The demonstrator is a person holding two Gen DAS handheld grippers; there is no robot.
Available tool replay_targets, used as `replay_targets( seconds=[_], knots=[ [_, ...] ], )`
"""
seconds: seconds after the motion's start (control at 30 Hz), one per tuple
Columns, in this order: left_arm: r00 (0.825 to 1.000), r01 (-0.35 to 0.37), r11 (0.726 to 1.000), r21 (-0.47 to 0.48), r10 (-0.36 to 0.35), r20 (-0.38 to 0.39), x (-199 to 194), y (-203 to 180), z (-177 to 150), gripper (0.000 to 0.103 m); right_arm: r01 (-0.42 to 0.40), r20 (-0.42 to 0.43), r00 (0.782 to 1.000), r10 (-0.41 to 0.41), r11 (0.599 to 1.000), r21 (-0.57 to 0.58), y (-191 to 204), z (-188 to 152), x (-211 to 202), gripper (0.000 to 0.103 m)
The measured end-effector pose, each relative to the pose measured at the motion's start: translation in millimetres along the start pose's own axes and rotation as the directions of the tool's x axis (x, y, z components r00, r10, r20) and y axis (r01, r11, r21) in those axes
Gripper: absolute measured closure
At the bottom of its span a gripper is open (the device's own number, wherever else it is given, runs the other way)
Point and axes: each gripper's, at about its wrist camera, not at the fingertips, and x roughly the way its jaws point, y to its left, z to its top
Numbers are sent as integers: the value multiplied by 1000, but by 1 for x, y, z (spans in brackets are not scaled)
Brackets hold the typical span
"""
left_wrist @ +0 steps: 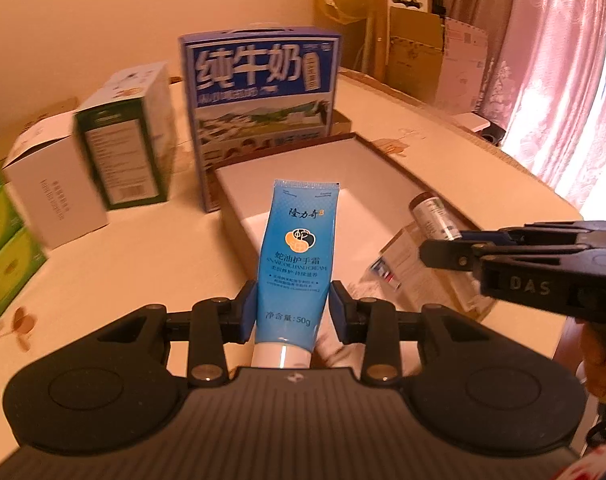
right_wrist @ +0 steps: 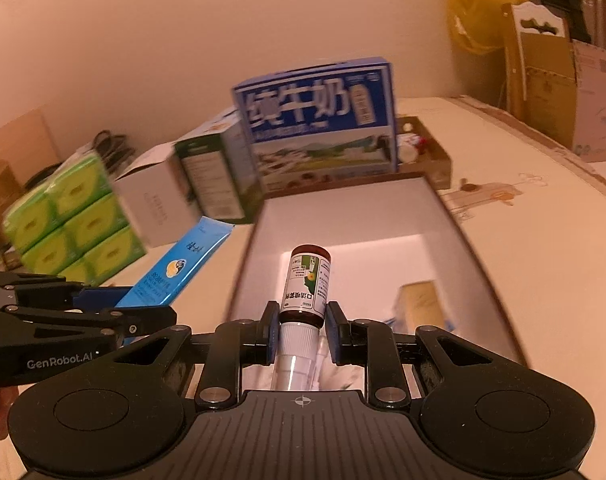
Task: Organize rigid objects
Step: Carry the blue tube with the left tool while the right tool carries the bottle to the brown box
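Observation:
My left gripper (left_wrist: pixel 293 310) is shut on a blue hand cream tube (left_wrist: pixel 295 252), white cap toward me, held above the near edge of a white open box (left_wrist: pixel 343 176). The tube also shows in the right wrist view (right_wrist: pixel 175 268). My right gripper (right_wrist: pixel 301 330) is shut on a small brown spray bottle (right_wrist: pixel 306 284) with a white cap, held over the same white box (right_wrist: pixel 363 216). The bottle (left_wrist: pixel 433 216) and right gripper (left_wrist: pixel 447 254) also show at the right of the left wrist view. A small yellow carton (right_wrist: pixel 419 306) lies inside the box.
A blue milk carton (left_wrist: pixel 259 112) stands behind the box. A green box (left_wrist: pixel 131 148), a white box (left_wrist: pixel 55 196) and green tissue packs (right_wrist: pixel 71 220) stand to the left. Cardboard boxes (left_wrist: pixel 419 56) lean beyond the table's far right edge. A small brown tray (right_wrist: pixel 427 148) sits behind the milk carton.

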Motion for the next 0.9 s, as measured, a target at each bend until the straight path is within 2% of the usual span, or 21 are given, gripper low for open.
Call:
replay_targets(
  seconds=[0.37, 0.67, 0.9],
  knots=[
    [997, 13, 1000, -8, -14, -73, 98, -24, 53, 71, 29, -35, 999, -27, 998, 50, -66, 37, 62, 82],
    [992, -11, 1000, -24, 8, -124, 161, -19, 69, 71, 63, -85, 995, -57, 995, 75, -96, 52, 116, 82],
    [990, -13, 1000, -23, 10, -144, 190, -15, 74, 70, 92, -120, 989, -84, 993, 69, -104, 55, 143, 82]
  ],
)
